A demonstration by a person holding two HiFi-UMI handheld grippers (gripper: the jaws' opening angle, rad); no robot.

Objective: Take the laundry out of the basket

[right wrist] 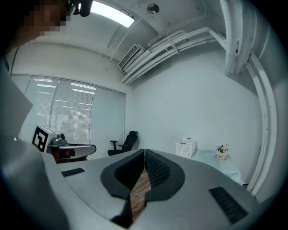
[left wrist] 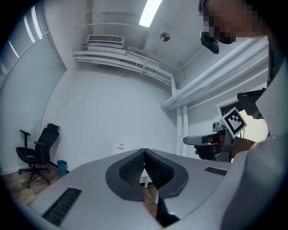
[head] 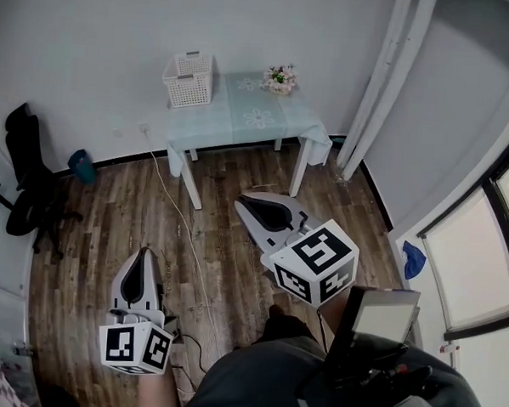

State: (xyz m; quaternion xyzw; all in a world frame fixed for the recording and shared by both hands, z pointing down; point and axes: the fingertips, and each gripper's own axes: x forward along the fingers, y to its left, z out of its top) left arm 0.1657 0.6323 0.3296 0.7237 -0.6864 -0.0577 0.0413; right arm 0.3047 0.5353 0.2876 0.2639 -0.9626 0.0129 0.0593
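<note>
Resting on table (head: 268,114), basket (head: 189,78) well beyond left gripper (head: 142,256), right gripper (head: 248,205); jaws closed, empty.

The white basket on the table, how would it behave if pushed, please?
The basket looks like openwork plastic, so it is probably light and apt to slide. Standing near the edge of the table, it might topple off.

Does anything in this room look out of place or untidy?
Only one thing: a white cable trails loose across the floor, from the wall beside the table toward the person, a possible tripping risk. The basket stands upright on the table; nothing is spilled.
</note>
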